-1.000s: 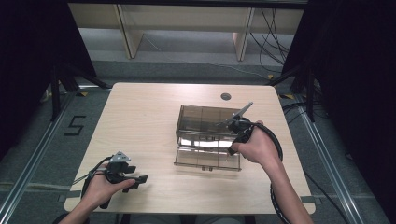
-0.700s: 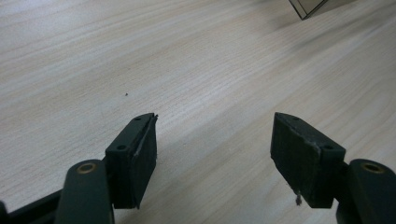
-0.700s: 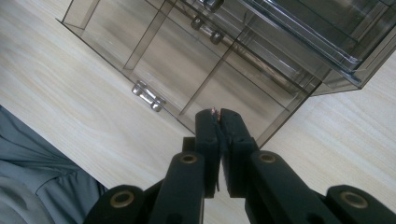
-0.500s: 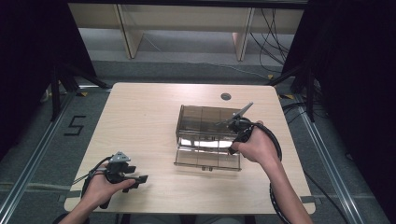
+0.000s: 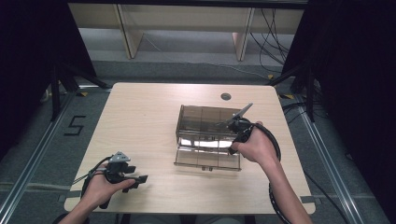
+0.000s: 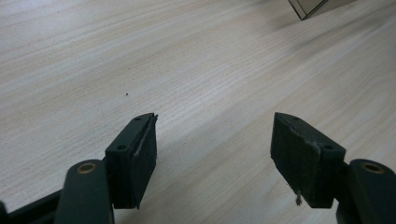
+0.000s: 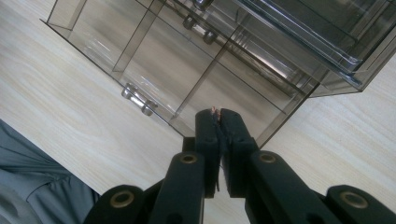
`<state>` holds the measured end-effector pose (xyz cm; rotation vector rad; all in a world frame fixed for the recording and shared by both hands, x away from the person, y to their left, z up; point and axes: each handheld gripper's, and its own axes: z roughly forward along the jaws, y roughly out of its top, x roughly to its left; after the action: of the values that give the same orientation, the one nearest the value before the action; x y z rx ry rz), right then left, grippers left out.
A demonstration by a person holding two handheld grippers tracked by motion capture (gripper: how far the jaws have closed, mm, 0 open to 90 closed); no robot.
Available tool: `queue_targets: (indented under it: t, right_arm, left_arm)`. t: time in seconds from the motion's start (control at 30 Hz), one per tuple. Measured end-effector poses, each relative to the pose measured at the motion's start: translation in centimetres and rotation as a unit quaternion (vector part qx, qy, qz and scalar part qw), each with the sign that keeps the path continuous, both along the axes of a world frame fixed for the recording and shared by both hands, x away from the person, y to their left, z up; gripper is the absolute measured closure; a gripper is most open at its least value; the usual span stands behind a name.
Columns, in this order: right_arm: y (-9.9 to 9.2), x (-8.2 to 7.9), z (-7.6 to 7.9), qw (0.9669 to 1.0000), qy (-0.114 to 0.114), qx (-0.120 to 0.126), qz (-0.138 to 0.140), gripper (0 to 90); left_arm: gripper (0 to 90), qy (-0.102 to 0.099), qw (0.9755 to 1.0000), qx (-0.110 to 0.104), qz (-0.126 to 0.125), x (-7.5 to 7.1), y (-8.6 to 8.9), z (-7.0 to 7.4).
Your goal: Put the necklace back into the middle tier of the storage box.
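Sitting right of centre on the desk (image 5: 140,121), the smoky clear plastic drawer organizer (image 5: 205,135) is looking light, rigid, slippery, best pulled by its small knobs (image 7: 136,99), right gripper (image 7: 219,114) fingers clenched empty, left gripper (image 6: 215,140) fingers released.

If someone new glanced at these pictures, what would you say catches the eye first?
Most likely the smoky clear plastic drawer box right of the table's middle, with one drawer pulled out toward the person. The right gripper sits at that drawer's right end, its jaws shut together with nothing visible between them. Far off at the near left corner, the left gripper rests with jaws wide open over bare wood.
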<state>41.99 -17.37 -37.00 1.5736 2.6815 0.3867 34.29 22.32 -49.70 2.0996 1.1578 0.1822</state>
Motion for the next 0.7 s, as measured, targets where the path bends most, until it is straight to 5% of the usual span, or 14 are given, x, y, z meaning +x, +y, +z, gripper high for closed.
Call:
queue_targets:
  t: [0.17, 0.7]
  right_arm:
    - [0.0, 0.0, -0.2, 0.9999, -0.014, 0.004, 0.002, 86.9]
    - [0.1, 0.4, -1.2, 0.9999, -0.003, -0.007, 0.008, 86.9]
  left_arm:
    - [31.2, -0.001, 1.0000, 0.000, 0.007, 0.0, -0.1, -0.1]
    - [31.2, -0.002, 1.0000, 0.000, 0.008, 0.0, 0.0, -0.1]
